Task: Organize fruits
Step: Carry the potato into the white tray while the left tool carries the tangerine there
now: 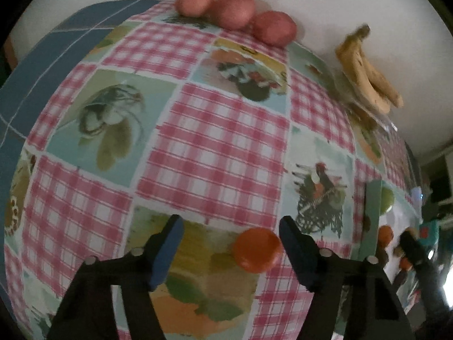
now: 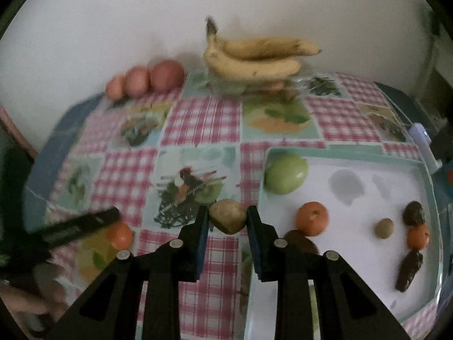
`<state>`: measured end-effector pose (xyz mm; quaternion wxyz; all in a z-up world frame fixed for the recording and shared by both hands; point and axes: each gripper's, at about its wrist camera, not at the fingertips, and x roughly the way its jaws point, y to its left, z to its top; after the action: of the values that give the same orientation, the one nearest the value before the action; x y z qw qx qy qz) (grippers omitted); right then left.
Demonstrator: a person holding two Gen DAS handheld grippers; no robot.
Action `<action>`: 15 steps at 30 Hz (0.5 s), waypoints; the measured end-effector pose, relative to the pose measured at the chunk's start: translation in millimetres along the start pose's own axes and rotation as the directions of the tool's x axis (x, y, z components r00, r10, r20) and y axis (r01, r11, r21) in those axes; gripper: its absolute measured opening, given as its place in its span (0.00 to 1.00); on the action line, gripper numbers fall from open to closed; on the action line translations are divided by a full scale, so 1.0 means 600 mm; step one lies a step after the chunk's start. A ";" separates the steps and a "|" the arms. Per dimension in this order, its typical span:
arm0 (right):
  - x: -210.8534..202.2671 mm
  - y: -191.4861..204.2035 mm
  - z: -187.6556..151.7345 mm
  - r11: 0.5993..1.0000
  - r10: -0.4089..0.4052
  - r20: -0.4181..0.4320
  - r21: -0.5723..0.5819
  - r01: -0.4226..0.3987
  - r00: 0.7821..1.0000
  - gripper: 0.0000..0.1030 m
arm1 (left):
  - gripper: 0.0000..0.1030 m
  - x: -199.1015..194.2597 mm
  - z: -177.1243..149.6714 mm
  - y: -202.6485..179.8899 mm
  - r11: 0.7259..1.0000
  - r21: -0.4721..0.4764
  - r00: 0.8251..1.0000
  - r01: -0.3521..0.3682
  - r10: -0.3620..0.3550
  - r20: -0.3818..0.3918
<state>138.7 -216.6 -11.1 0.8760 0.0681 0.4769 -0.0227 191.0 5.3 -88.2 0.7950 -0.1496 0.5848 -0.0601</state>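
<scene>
My left gripper (image 1: 230, 233) is open over the patterned tablecloth, with an orange mandarin (image 1: 257, 249) lying on the cloth between its fingers, close to the right one. It also shows in the right wrist view (image 2: 120, 235) under the left gripper's finger. My right gripper (image 2: 228, 218) is shut on a brownish kiwi (image 2: 228, 216), held above the cloth just left of the white tray (image 2: 368, 153). The tray holds a green apple (image 2: 286, 172), two mandarins (image 2: 311, 218), a small kiwi (image 2: 384, 228) and dark brown fruits (image 2: 409, 270).
Three red apples (image 1: 235, 11) line the back edge by the white wall. A banana bunch (image 2: 254, 56) rests on a clear container at the back. The tray's rim (image 1: 371, 218) stands to the right of my left gripper. The table edge curves off at left.
</scene>
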 end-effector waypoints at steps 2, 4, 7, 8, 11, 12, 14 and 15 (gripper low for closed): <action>-0.019 -0.012 0.000 1.000 -0.016 0.020 0.017 0.015 1.000 0.27 | 0.58 0.002 -0.005 -0.011 1.000 0.018 1.000 0.013 -0.013 -0.012; -0.023 -0.019 0.000 0.999 -0.012 0.024 0.041 0.011 1.000 0.27 | 0.53 0.006 -0.009 -0.020 0.999 0.032 1.000 0.015 -0.014 -0.021; -0.024 -0.027 -0.006 0.998 -0.001 0.012 0.065 0.000 1.000 0.27 | 0.52 0.009 -0.014 -0.034 0.998 0.059 1.000 -0.001 0.002 -0.017; -0.024 -0.028 -0.008 0.998 -0.002 0.009 0.066 0.001 1.000 0.27 | 0.52 0.010 -0.016 -0.038 0.998 0.069 1.000 -0.011 0.012 -0.015; -0.019 -0.032 -0.012 0.997 0.000 -0.007 0.075 0.001 1.000 0.27 | 0.52 0.012 -0.020 -0.050 0.995 0.092 0.999 -0.033 0.034 -0.007; -0.018 -0.035 -0.013 0.997 0.000 -0.010 0.079 0.000 1.000 0.27 | 0.51 0.013 -0.021 -0.052 0.994 0.099 0.999 -0.037 0.038 -0.004; -0.016 -0.036 -0.013 0.997 0.002 -0.012 0.083 -0.001 1.000 0.27 | 0.51 0.013 -0.024 -0.057 0.993 0.110 0.999 -0.048 0.049 0.000; -0.017 -0.038 -0.013 0.996 0.003 -0.012 0.084 -0.002 1.000 0.27 | 0.51 0.016 -0.022 -0.058 0.992 0.113 0.999 -0.054 0.054 0.001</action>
<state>124.3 -238.1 -9.2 0.8695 0.1055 0.4809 -0.0410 184.0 -32.6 -89.9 0.8029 -0.0887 0.5851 -0.0717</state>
